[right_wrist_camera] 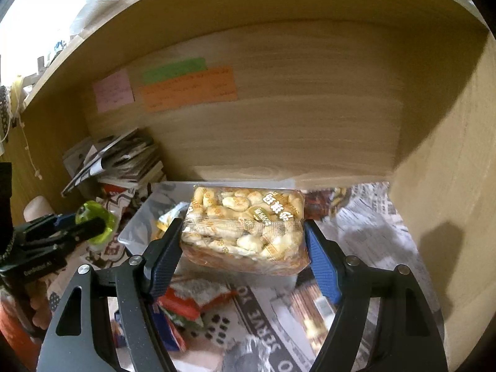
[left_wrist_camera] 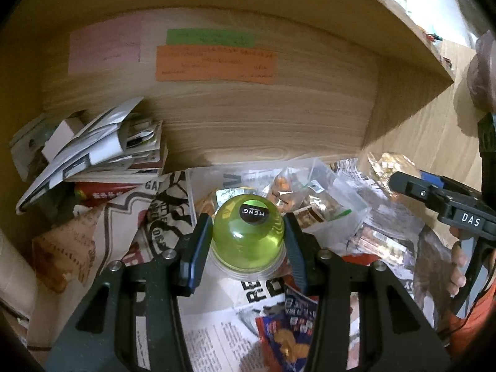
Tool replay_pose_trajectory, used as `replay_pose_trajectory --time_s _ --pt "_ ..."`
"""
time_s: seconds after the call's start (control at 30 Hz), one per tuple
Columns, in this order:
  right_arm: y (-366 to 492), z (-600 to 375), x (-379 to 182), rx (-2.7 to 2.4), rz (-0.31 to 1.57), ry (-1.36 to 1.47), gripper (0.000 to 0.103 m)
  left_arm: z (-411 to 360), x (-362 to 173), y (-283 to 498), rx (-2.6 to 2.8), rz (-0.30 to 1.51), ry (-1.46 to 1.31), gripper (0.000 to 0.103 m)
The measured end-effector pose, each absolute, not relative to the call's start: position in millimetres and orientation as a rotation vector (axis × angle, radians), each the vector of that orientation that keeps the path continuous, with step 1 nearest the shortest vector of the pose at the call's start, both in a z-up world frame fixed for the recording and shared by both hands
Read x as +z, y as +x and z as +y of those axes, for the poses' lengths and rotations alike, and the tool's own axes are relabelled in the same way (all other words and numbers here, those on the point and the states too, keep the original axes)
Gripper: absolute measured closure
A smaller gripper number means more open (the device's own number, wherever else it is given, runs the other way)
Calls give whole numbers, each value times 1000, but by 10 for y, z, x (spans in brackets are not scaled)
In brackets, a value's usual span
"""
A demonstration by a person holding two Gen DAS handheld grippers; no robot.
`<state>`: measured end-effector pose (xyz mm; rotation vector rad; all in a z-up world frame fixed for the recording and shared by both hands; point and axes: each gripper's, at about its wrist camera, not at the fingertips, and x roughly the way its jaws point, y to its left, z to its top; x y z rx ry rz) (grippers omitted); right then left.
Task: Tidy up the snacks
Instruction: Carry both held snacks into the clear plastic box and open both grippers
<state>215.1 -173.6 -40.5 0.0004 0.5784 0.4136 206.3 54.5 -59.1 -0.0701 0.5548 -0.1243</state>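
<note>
My left gripper (left_wrist_camera: 246, 241) is shut on a green jelly cup (left_wrist_camera: 248, 235) with a black round label, held above a clear plastic bin (left_wrist_camera: 347, 214) of wrapped snacks. My right gripper (right_wrist_camera: 243, 235) is shut on a clear bag of small biscuits (right_wrist_camera: 245, 229), held over the same clear bin (right_wrist_camera: 136, 226). The left gripper with the green cup (right_wrist_camera: 96, 221) shows at the left of the right wrist view. The right gripper (left_wrist_camera: 400, 183) with its bag (left_wrist_camera: 387, 164) shows at the right of the left wrist view.
All this is inside a wooden shelf compartment with sticky notes (left_wrist_camera: 214, 63) on the back wall. A stack of booklets and papers (left_wrist_camera: 102, 152) lies at the back left. Newspaper (right_wrist_camera: 365, 217) covers the floor, with loose snack packets (left_wrist_camera: 288, 334) in front. The right side wall (right_wrist_camera: 449, 186) is close.
</note>
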Motion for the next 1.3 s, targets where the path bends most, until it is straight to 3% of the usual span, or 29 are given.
replay_pose_trajectory --time_s 0.93,1.13,1.3 --pt "2997 -1456 -981 458 823 -41 30 514 -1035 2968 -124 719 -61 57" --pt "3007 -1472 -986 448 823 -46 27 514 -1103 3036 -118 751 -60 56" --pt "2954 -1485 -921 434 796 -60 18 540 -1000 2964 -115 723 -79 56"
